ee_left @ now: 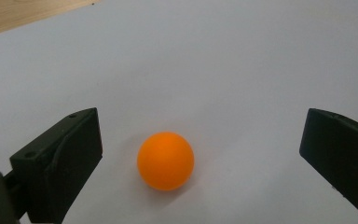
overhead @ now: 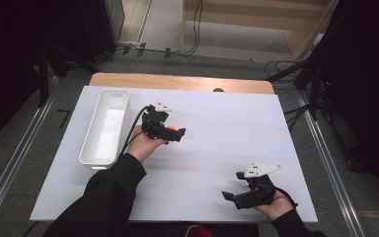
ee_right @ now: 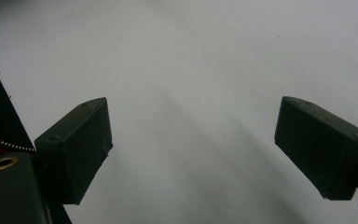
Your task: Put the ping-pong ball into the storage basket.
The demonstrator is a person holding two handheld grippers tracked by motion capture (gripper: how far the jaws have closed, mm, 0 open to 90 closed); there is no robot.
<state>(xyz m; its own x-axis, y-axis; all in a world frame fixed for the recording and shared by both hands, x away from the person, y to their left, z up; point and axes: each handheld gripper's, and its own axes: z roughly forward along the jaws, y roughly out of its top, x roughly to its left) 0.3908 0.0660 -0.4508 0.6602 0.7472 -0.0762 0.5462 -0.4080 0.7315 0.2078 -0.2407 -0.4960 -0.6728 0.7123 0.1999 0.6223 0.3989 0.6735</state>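
A small orange ball [ee_left: 166, 160] rests on the white table surface [ee_left: 214, 70], between the wide-apart jaws of my left gripper [ee_left: 200, 154], touching neither jaw. From above, the ball [overhead: 170, 128] peeks out beside the left gripper [overhead: 173, 132], which a hand holds near the table's middle left. My right gripper [overhead: 231, 196] sits near the front right edge, open, with bare table between its jaws [ee_right: 193, 144].
A long white bin [overhead: 105, 126] stands empty at the left of the table, just left of the left gripper. The wooden table edge [overhead: 177, 81] runs along the back. Cables and stands lie on the floor beyond.
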